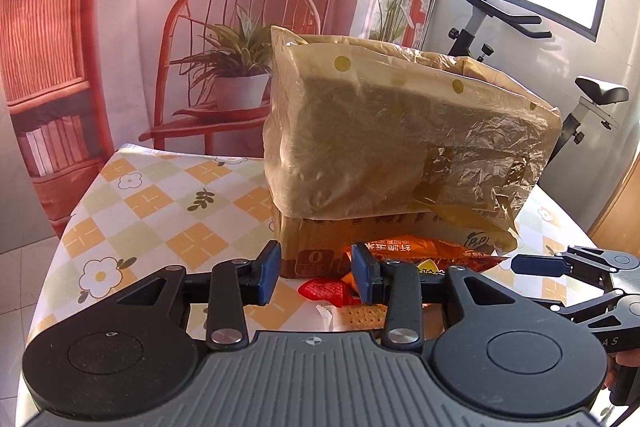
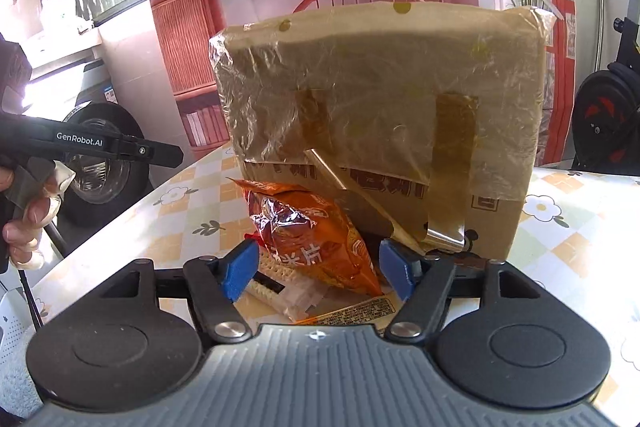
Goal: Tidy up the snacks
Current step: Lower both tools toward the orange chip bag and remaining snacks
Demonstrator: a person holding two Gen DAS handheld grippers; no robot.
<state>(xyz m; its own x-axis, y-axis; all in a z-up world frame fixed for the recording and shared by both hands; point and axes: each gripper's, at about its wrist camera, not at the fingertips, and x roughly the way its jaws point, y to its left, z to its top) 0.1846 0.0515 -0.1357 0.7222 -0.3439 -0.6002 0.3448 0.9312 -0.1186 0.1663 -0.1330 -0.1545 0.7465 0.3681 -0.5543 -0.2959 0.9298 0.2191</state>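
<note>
A cardboard box lined with a yellowish plastic bag stands on the table; it also shows in the right wrist view. An orange snack bag leans against its front, seen in the left wrist view too. A red packet and cracker packs lie beside it. My left gripper is open just in front of the box, its right pad by the snacks. My right gripper is open around the orange bag's lower end.
The table has a checked flower tablecloth. The right gripper's finger reaches in at the right of the left wrist view. The left gripper's body and the hand show at left. An exercise bike stands beyond the table.
</note>
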